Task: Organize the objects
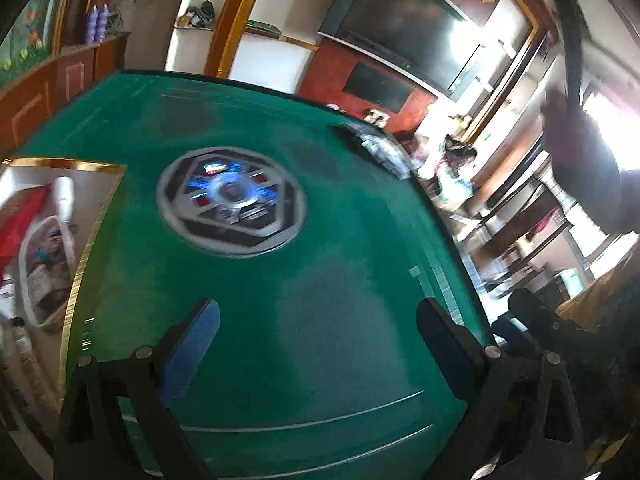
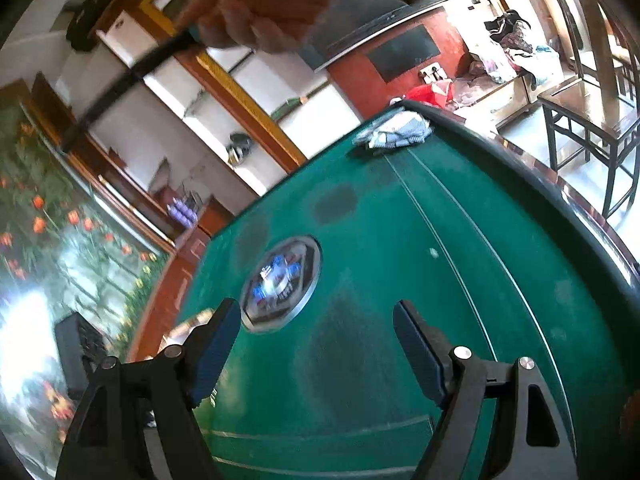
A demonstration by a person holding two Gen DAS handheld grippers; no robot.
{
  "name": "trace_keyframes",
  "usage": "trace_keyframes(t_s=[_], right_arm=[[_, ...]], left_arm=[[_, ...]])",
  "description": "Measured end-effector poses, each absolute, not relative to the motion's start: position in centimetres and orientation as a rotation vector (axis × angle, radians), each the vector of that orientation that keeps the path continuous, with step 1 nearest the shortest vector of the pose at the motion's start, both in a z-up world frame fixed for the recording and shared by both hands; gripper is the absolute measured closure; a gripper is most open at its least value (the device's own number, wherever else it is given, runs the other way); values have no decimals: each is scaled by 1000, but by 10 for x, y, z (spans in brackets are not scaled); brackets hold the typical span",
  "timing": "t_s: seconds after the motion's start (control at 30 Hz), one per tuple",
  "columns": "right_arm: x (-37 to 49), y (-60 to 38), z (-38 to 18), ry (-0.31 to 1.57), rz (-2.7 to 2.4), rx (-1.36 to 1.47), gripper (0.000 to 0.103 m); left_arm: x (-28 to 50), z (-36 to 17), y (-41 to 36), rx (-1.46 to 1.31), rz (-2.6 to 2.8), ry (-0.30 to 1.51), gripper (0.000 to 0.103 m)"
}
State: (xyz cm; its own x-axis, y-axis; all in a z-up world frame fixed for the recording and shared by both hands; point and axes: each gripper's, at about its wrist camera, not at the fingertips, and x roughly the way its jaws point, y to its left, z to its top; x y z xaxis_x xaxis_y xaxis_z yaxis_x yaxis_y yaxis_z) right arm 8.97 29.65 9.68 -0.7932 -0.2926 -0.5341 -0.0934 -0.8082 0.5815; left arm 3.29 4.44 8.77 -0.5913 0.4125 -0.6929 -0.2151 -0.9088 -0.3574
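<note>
A green felt table fills both views, also in the right wrist view. A small heap of white and blue striped cloth with something dark lies at its far right corner, and shows in the right wrist view. My left gripper is open and empty above the table's near part. My right gripper is open and empty above the table too. Both views are blurred.
A round control panel with blue lights sits in the table's middle, also in the right wrist view. A white basket of items stands on the floor left of the table. A dark chair stands at the right.
</note>
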Motion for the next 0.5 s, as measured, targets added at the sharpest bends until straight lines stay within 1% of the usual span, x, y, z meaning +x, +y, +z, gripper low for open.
trace_keyframes(t_s=[0.17, 0.3, 0.4, 0.5], right_arm=[[94, 272, 71, -819, -2707, 1083, 20], [98, 257, 59, -781, -2691, 1118, 20], [99, 246, 55, -739, -2680, 1131, 20], [101, 237, 56, -690, -2681, 1134, 20]], left_arm=[[46, 57, 32, -1319, 2552, -201, 4], [51, 27, 31, -1448, 2520, -103, 4], [60, 14, 28, -1478, 2477, -92, 4], [77, 12, 24, -1464, 2472, -68, 4]])
